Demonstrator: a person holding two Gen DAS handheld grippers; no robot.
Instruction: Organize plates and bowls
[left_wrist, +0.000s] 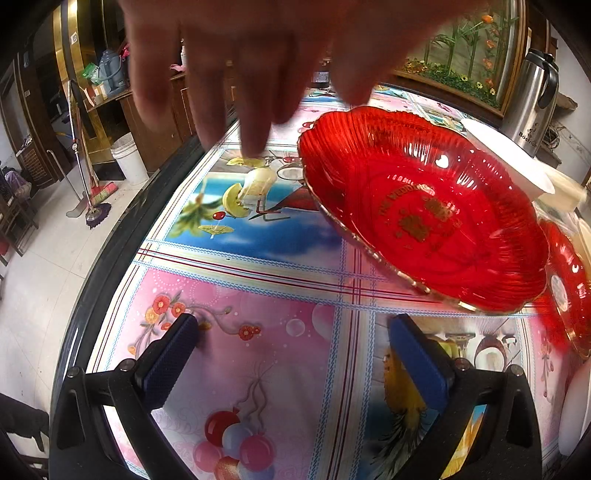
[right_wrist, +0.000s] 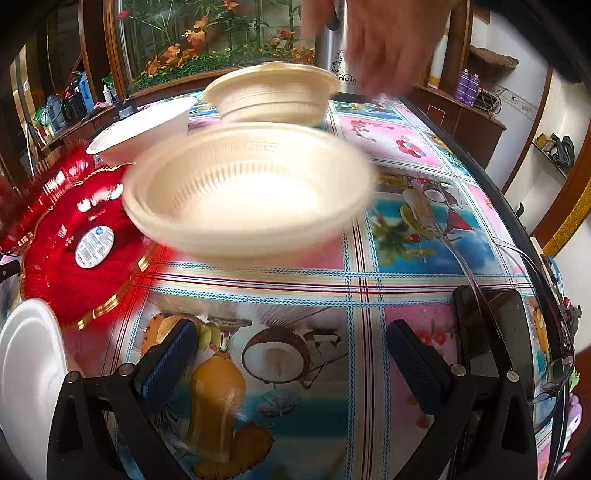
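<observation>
In the left wrist view a red ribbed glass plate (left_wrist: 424, 221) sits tilted on the patterned tablecloth, ahead and right of my open, empty left gripper (left_wrist: 291, 354). A second red plate (left_wrist: 569, 291) lies at the right edge. In the right wrist view a blurred cream plastic bowl (right_wrist: 247, 195) is ahead of my open, empty right gripper (right_wrist: 291, 354). Another cream bowl (right_wrist: 273, 92) is behind it, a white bowl (right_wrist: 144, 133) to the left, a red plate (right_wrist: 81, 258) with a label at left, and a white plate (right_wrist: 29, 369) at the lower left. A bare hand (right_wrist: 384, 44) hovers above.
A steel thermos (left_wrist: 532, 99) stands at the far right of the table. A black phone (right_wrist: 495, 332) and clear glasses (right_wrist: 554, 369) lie by the table's right edge. A bare hand (left_wrist: 258, 55) hangs over the table's far left. A broom (left_wrist: 103, 192) and bucket (left_wrist: 125, 158) are on the floor.
</observation>
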